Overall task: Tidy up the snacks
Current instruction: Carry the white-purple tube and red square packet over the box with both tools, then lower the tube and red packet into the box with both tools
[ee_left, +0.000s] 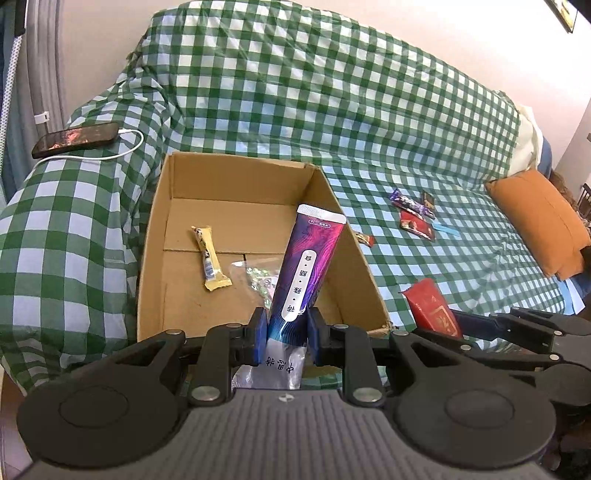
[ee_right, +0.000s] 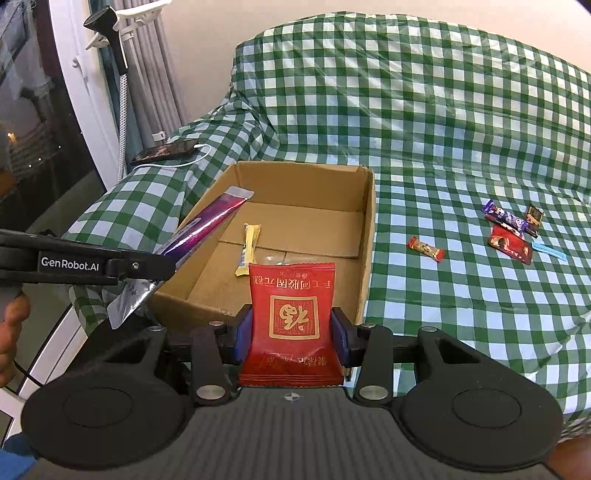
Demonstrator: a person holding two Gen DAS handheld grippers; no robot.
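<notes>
Showing orange cushion (ee_left: 543,221) from left wrist only, steamer (ee_right: 110,33) from right

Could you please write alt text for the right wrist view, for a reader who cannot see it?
The right gripper clamps a red snack packet in front of an open cardboard box on a green checked cover. The left gripper holds a purple pouch over the box; more snacks lie to the right.

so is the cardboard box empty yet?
No. The cardboard box already holds a yellow snack bar and a clear packet on its floor.
</notes>
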